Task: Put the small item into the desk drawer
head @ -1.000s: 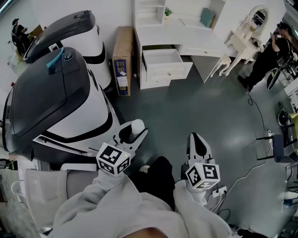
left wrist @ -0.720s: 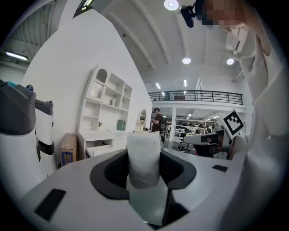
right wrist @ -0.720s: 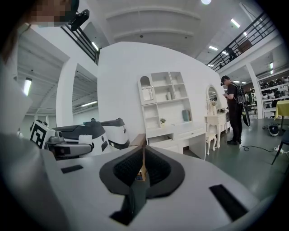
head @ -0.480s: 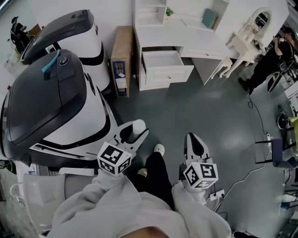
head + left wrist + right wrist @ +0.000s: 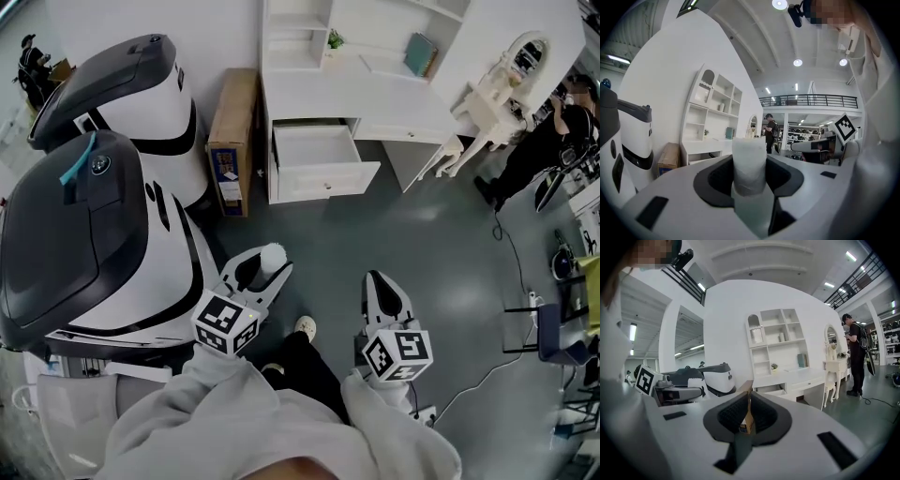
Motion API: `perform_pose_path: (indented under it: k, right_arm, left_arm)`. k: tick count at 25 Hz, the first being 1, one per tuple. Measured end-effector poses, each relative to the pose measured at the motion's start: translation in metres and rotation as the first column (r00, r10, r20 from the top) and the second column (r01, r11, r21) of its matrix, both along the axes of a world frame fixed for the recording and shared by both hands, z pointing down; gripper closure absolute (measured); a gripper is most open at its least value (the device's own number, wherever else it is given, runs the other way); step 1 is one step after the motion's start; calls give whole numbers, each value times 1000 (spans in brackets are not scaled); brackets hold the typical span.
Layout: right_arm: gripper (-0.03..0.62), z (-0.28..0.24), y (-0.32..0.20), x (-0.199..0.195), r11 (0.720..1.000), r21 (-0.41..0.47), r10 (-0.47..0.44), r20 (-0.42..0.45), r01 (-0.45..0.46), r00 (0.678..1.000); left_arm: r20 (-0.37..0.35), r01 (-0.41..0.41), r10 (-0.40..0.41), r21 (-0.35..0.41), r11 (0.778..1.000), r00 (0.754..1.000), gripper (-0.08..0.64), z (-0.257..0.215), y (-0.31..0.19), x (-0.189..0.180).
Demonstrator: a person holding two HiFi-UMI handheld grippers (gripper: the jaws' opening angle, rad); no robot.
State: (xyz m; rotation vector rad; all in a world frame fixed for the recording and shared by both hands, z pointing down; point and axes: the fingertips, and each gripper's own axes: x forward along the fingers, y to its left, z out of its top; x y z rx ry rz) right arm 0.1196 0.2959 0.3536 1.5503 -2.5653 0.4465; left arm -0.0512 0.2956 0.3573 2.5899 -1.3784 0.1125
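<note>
The white desk (image 5: 375, 94) stands at the far wall with its drawer (image 5: 314, 150) pulled open; the drawer's inside looks bare. My left gripper (image 5: 265, 264) is shut on a white wrapped roll (image 5: 273, 253), which stands upright between the pads in the left gripper view (image 5: 749, 161). My right gripper (image 5: 380, 284) is shut on a thin brown cardboard piece (image 5: 748, 416), seen edge-on between its jaws. Both grippers are held level over the grey floor, well short of the desk (image 5: 797, 378). The person's foot (image 5: 305, 326) shows between them.
Two large white-and-black machines (image 5: 94, 225) (image 5: 141, 80) fill the left side. A cardboard box (image 5: 230, 141) leans beside the desk. At the right are a white vanity table (image 5: 492, 89), a person in black (image 5: 534, 141), a chair (image 5: 562, 319) and floor cables (image 5: 487, 361).
Both grippers and the camera have moved forward toward the desk, which now sits lower and larger in the head view. The foot has stepped forward. Both grips are unchanged.
</note>
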Motion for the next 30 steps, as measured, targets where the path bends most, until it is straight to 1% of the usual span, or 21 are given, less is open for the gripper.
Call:
perform_pose_path:
  k: [7, 14, 19, 25, 30]
  right_arm:
    - [552, 9, -55, 13, 1000, -26, -12, -46, 10, 999]
    - [551, 15, -92, 23, 999, -37, -27, -40, 26, 999]
    - [552, 15, -120, 33, 998, -36, -49, -40, 48, 998]
    - [551, 17, -145, 41, 997, -20, -76, -35, 75, 997]
    - [552, 23, -144, 42, 996, -23, -89, -24, 89, 996]
  left_arm:
    - [11, 22, -22, -10, 1000, 1000, 368, 3, -52, 12]
    - [21, 39, -38, -21, 999, 999, 368, 8, -87, 22]
    - [34, 68, -67, -18, 998, 997, 368, 8, -112, 31]
    - [46, 91, -91, 8, 996, 995, 368, 7, -125, 40]
    - [57, 102, -102, 9, 995, 993, 368, 11, -120, 41]
